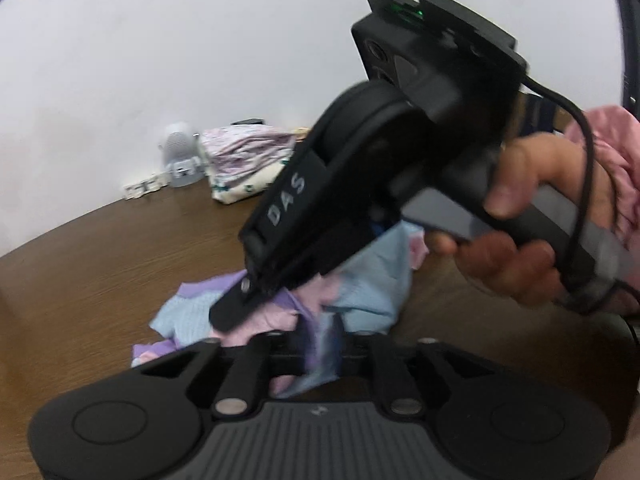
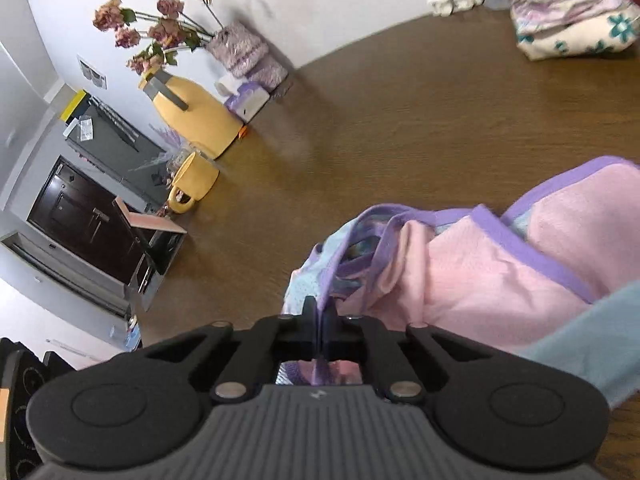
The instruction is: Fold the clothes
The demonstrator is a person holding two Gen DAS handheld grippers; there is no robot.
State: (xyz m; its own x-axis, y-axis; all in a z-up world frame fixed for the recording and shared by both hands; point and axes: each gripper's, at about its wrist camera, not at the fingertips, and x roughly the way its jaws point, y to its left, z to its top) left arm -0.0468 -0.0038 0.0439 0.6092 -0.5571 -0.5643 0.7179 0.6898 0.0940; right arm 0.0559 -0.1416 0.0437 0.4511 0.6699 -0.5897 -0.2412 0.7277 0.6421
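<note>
Right wrist view showed both the right hand-held gripper (image 2: 320,312) and left hand-held gripper (image 1: 320,356) pinching the pastel garment (image 2: 460,264), apparently to lift it off the table (image 2: 380,120).

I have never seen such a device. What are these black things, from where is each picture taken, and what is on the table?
There is no robot. A person's hand holds hand-operated tongs, one pair per hand, each with a camera looking along its fingers. The left camera sees the right tongs from outside; the other picture is the right tongs' own view. Both pairs, left tongs too, are shut on a pink, purple and blue garment. The wooden table also holds folded clothes, a yellow mug and flowers.
</note>
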